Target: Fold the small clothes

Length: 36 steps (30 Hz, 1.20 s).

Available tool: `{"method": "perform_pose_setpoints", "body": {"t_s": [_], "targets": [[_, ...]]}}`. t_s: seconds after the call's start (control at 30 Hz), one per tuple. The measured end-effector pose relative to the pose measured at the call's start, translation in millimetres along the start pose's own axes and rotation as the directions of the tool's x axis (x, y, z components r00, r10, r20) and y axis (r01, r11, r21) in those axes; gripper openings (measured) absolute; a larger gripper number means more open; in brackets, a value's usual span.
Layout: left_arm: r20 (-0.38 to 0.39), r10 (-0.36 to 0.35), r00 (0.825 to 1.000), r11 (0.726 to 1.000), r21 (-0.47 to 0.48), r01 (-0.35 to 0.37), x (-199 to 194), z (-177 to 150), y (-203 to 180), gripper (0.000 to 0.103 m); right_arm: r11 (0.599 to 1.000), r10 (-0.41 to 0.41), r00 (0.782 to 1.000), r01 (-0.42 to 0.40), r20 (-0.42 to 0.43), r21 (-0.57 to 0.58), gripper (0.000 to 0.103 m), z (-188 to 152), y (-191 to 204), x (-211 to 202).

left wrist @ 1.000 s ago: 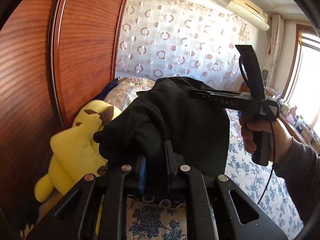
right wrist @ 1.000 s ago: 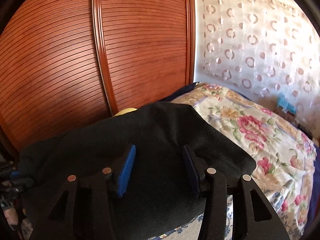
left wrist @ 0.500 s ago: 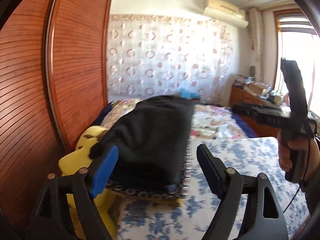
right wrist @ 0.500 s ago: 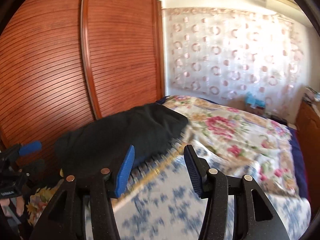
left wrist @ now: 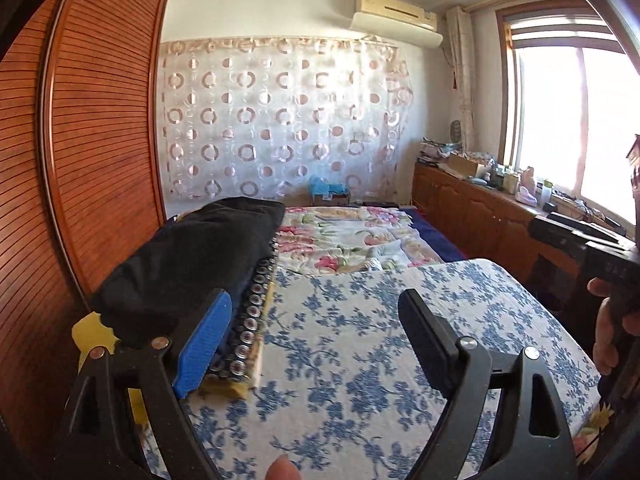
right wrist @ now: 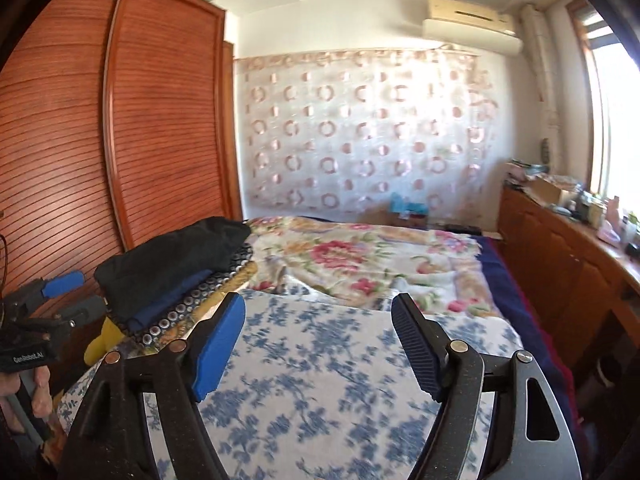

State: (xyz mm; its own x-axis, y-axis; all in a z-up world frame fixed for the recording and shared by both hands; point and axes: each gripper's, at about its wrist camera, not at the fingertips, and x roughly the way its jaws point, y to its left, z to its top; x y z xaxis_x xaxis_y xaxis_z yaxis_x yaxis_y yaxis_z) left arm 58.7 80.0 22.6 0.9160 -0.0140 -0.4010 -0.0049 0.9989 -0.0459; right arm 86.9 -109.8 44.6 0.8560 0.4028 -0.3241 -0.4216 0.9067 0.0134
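A folded black garment (left wrist: 192, 256) lies on a pile of folded clothes at the bed's left side, beside the wardrobe. In the right wrist view the black garment (right wrist: 176, 256) rests on a dark blue piece and a cloth with a ring pattern. My left gripper (left wrist: 316, 300) hangs over the blue-flowered sheet, just right of the pile, its jaws opening with nothing between them. My right gripper (right wrist: 318, 300) is farther right over the same sheet, jaws also opening and empty. The left gripper (right wrist: 72, 294) shows at that view's left edge, held by a hand.
A yellow plush toy (left wrist: 86, 332) sticks out under the pile. A slatted wooden wardrobe (left wrist: 100, 140) stands close on the left. A floral quilt (right wrist: 360, 256) covers the far bed. A low wooden cabinet (left wrist: 480, 216) with clutter runs under the window.
The left gripper let go of the black garment and opened wide. Both grippers drew back and swung right; the garment now lies on the pile at the left.
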Motion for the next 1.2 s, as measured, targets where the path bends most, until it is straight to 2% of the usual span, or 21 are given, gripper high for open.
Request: {"method": "perform_pose_setpoints", "body": {"t_s": [0.23,0.67,1.2], "targets": [[0.016,-0.004,1.0,0.999,0.032,0.004,-0.1,2.1,-28.0,0.086,0.997,-0.063,0.998,0.062,0.022,0.056,0.078,-10.6,6.6,-41.5],[0.013,-0.01,1.0,0.999,0.04,0.01,3.0,5.3,-37.6,0.086,0.993,-0.094,0.995,0.093,0.014,0.079,0.078,-17.6,27.1,-44.1],[0.024,-0.006,1.0,1.0,0.027,0.006,-1.4,10.6,-38.0,0.086,0.992,-0.102,0.995,0.101,0.013,0.076,0.078,-17.8,8.9,-40.5]]}}
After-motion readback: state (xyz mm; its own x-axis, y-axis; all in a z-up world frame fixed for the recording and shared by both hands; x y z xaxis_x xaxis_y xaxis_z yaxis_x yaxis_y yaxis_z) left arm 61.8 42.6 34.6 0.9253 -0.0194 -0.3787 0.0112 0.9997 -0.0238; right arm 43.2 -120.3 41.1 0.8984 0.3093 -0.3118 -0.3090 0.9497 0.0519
